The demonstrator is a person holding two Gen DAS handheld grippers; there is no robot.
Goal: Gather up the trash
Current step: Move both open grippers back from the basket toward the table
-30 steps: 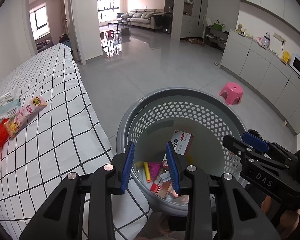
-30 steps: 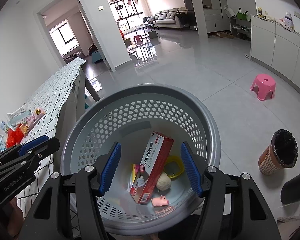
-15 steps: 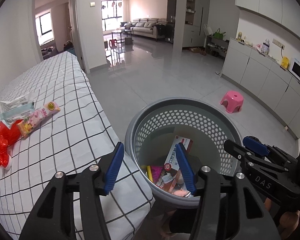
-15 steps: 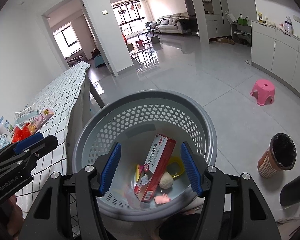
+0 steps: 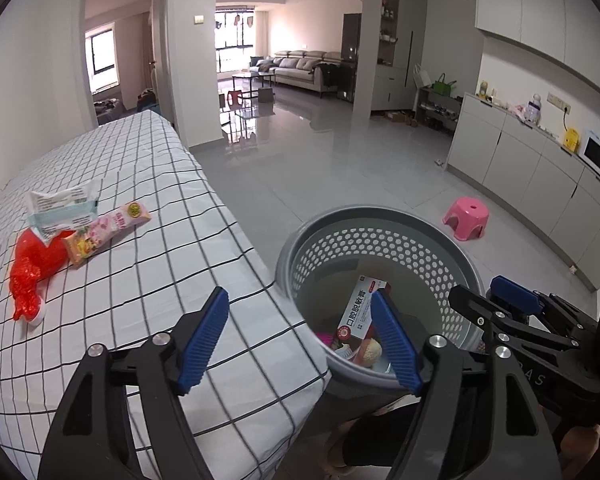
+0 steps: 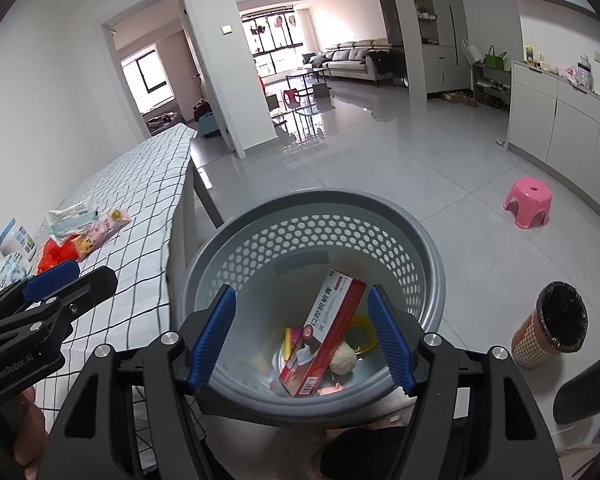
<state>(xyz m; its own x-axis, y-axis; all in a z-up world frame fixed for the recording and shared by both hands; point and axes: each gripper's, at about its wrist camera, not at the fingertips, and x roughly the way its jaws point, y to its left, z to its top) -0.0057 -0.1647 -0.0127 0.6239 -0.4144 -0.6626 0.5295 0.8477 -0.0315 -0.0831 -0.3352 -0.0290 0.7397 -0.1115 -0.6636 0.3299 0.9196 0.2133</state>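
Both grippers, left [image 5: 300,336] and right [image 6: 302,336], rise opening and empty from the filled basket [image 6: 428,248]; wrappers [image 5: 104,232] remain on the table [image 5: 148,168].

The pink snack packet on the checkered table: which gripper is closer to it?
Left. The left gripper hangs over the table edge, nearer the pink snack packet; the right gripper, jaws opening and empty, hangs over the grey basket beside the table.
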